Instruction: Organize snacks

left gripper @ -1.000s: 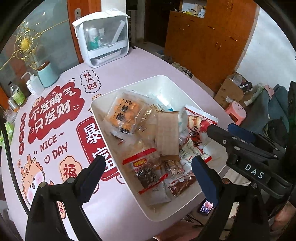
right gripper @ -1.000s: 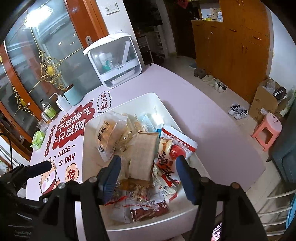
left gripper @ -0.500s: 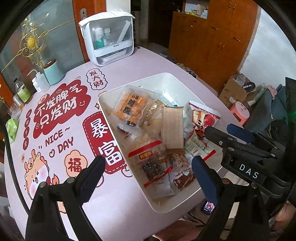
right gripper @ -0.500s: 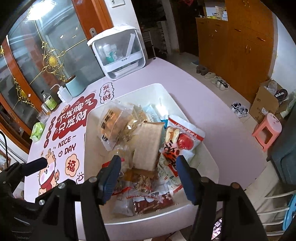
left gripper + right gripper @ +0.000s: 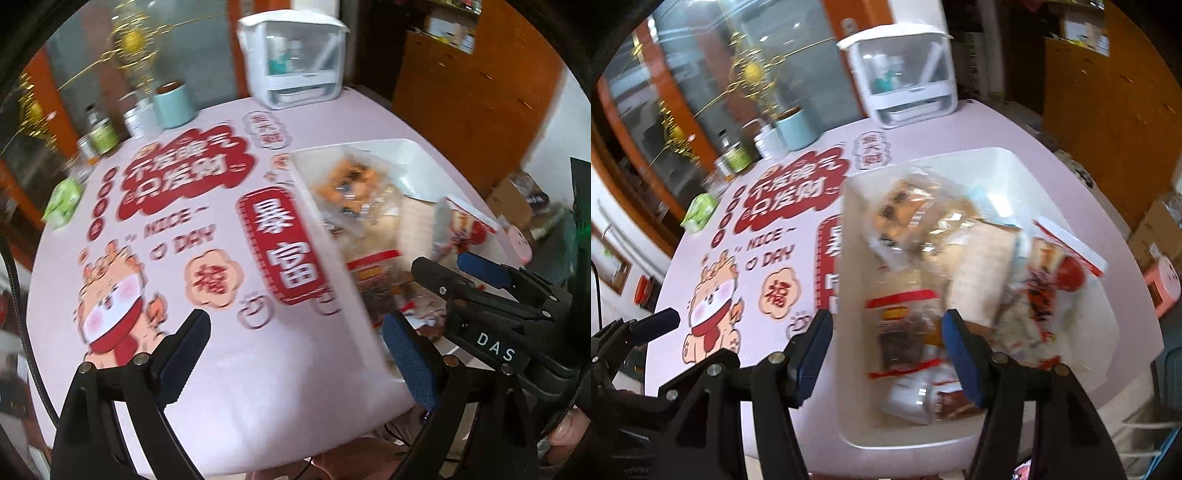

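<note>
The white bin (image 5: 964, 439) of packaged snacks (image 5: 905, 332) sits on the pink table mat (image 5: 229, 369) (printed with red Chinese characters and a cartoon figure). The left gripper (image 5: 295, 354) is spread wide and empty above the mat, just beside the bin's near corner. The right gripper (image 5: 886, 354) is released, empty, above the red-banded snack packet (image 5: 901, 325).

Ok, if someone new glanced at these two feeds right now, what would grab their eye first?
Probably the white bin heaped with snack packets, sitting toward the right of the pink table mat, with a red-and-white bag on the pile's right side. Next, the bold red printed characters and cartoon animal on the mat's left half. Both grippers, left gripper and right gripper, hover open and empty.
</note>
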